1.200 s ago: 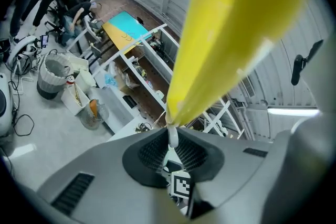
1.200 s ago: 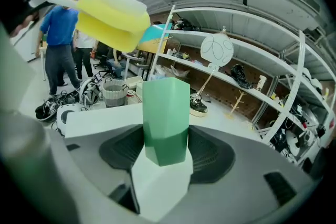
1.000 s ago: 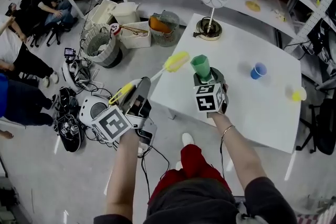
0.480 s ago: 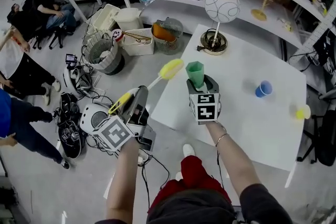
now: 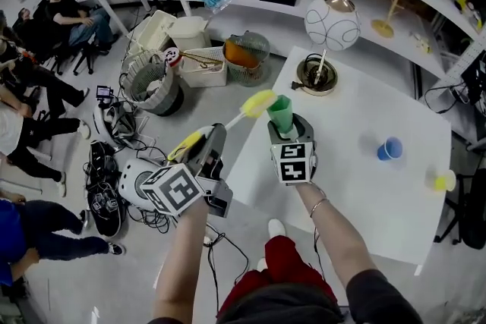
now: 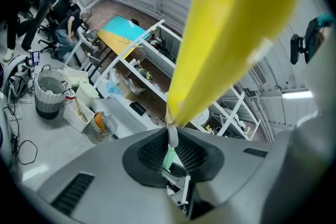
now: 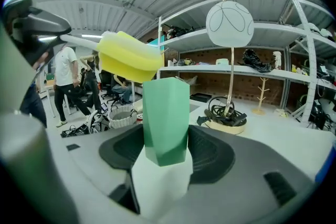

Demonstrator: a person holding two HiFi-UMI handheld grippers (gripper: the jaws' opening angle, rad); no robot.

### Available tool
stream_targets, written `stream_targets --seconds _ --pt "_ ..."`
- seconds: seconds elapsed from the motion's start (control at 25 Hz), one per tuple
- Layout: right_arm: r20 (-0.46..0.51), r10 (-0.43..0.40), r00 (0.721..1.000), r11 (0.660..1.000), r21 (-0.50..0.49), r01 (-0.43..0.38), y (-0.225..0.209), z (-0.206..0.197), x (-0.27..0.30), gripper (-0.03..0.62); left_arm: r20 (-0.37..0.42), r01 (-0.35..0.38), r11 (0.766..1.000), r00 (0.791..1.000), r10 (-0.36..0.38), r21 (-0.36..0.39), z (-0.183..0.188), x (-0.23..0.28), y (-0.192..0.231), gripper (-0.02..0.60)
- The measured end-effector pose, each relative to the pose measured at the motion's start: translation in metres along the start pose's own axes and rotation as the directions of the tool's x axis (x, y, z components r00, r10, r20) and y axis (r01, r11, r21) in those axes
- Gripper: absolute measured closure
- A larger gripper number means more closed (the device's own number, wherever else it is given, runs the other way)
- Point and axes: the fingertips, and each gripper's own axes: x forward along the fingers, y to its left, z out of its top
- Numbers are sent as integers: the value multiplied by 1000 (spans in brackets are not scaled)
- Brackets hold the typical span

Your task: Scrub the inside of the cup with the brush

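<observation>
Status: both claws loaded, scrub not started.

- Right gripper (image 5: pixel 287 133): jaws clamped on the lower part of the green cup (image 5: pixel 279 113). The cup is upright with its mouth up, lifted off the surface over the near left edge of the table (image 5: pixel 357 186). In the right gripper view the cup (image 7: pixel 165 113) sits centred between the pads and the rim is clear.
- Left gripper (image 5: pixel 203 145): jaws closed down to a narrow gap on the brush (image 5: pixel 257 104), right where the fat yellow handle (image 6: pixel 226 34) tapers into the thin white shaft. Nothing else is in there.
- The yellow brush head (image 7: pixel 128 63) sits just beside the cup rim on its left, outside the mouth.

How we think it handles:
- The cup looks like thin, light plastic. The faceted walls should stop it spinning in the pads, but a hard squeeze would likely flex it. We'd keep the low hold, since it leaves the opening free.
- The brush head looks like soft foam and should compress going in. The shaft is thin and long, so we expect bend and poor side force.
- We'd go in straight down the cup's axis and twist rather than lever, because side load could tip the cup in the jaws.
</observation>
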Motion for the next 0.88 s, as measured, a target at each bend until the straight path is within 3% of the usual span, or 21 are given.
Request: stream_targets --seconds 0.32,0.88 --pt "-69 -24 997 1000 -20 22 -9 -9 27 321 -86 -8 1000 996 9 14 -10 32 14 537" --pt "-152 -44 987 999 -11 43 -18 -22 42 321 -140 5 1000 990 -5 0 -21 46 21 537"
